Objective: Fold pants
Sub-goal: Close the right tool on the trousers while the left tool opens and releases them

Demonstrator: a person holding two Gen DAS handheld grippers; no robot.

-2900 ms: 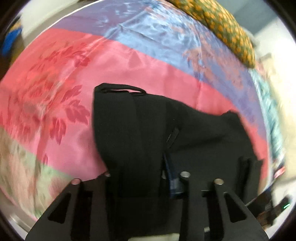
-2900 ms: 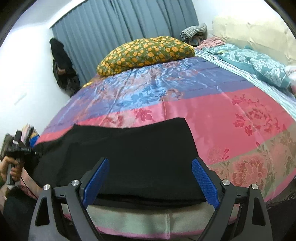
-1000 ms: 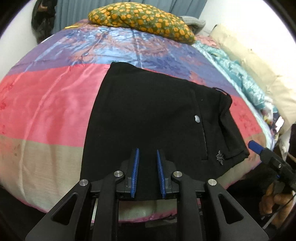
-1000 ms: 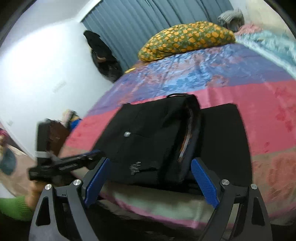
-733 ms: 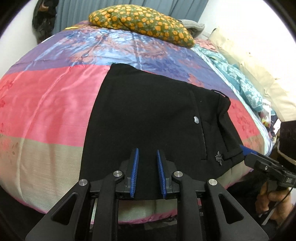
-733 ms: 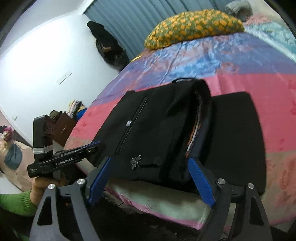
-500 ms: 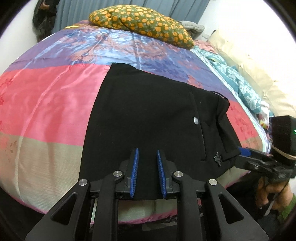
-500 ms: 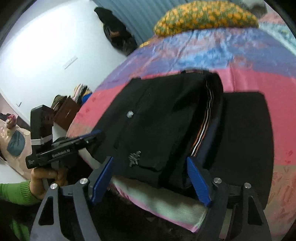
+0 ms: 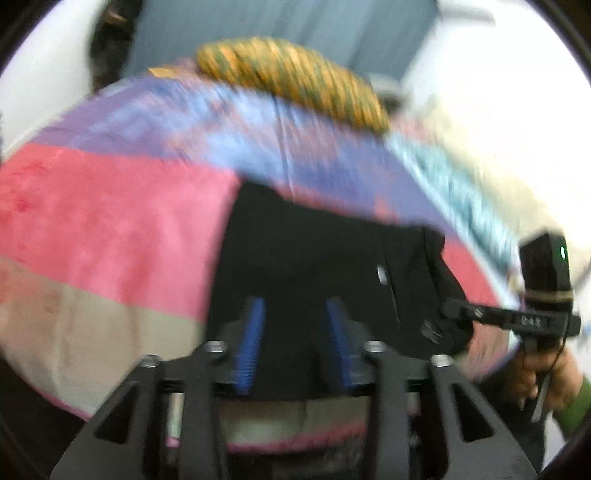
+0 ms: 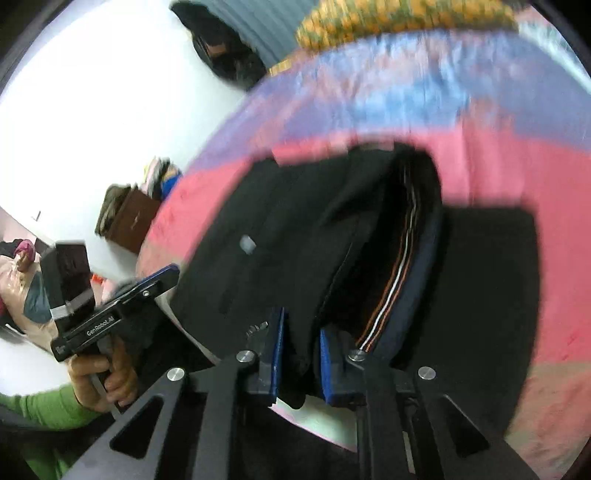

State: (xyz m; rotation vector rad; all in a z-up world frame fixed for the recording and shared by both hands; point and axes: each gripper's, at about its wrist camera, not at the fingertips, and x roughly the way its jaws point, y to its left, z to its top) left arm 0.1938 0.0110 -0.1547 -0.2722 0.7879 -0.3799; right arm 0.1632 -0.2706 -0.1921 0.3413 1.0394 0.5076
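Left wrist view showed us the bed (image 9: pixel 110 236) under its pink, blue and beige cover, with a yellow pillow (image 9: pixel 291 77) at the far end and a curtain (image 9: pixel 280 22) behind it, all blurred. The pants (image 9: pixel 317 251) lay folded near the bed's front edge. Nothing stood between them and either tool.

Only this view gave us the right gripper (image 9: pixel 448 308) from the side, its tip at the pants' right edge, held by a hand (image 9: pixel 539 373) in a green sleeve. Only the right wrist view showed the striped waistband lining (image 10: pixel 402 266), a brown box (image 10: pixel 129 218) by the wall and the left gripper (image 10: pixel 168 275) from outside.

Our left gripper's jaws had just been opening; they stood about half apart over the pants' near edge, pressing on nothing. Our right gripper's jaws had just been closing, and in its own view they pinched a fold of the pants (image 10: pixel 295 229) between the blue pads (image 10: pixel 277 347), near the silver emblem.
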